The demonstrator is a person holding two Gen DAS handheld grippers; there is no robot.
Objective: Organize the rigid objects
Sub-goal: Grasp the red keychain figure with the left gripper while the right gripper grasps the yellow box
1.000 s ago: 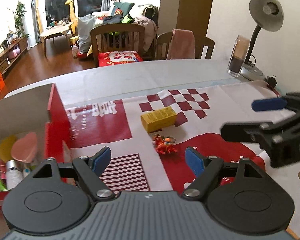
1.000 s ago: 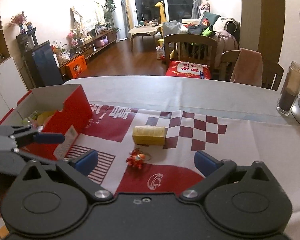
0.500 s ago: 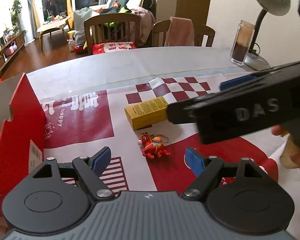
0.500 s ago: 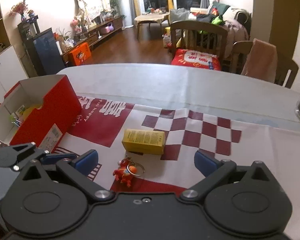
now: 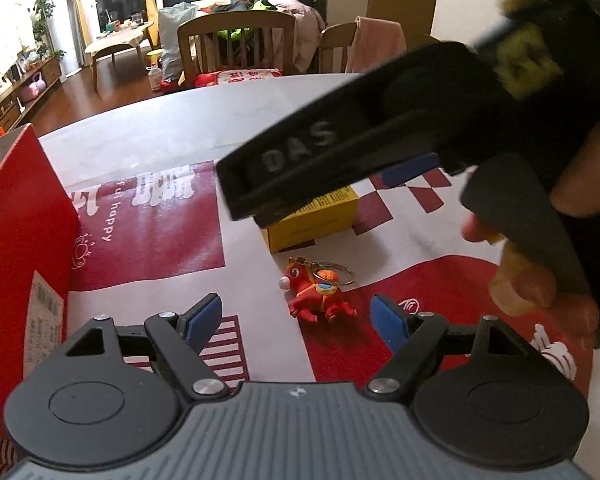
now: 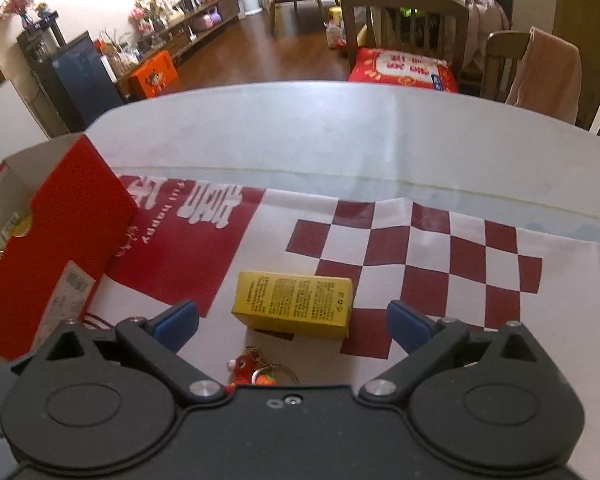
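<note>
The left tool is hovering with its blue pads spread wide and nothing between them, just short of the keychain, a small red figure lying on the cloth. The right tool is also gaping wide and gripping nothing; its pads are flanking the yellow box without touching it. In the left wrist view that tool's black body is crossing above the box, with a hand around its handle. The box is lying flat just beyond the keychain, at the near edge of the cloth's checkered patch. Left of the keychain, a red carton is standing open on the tabletop, with a few items partly showing inside. Beyond the tabletop, wooden chairs are standing.
</note>
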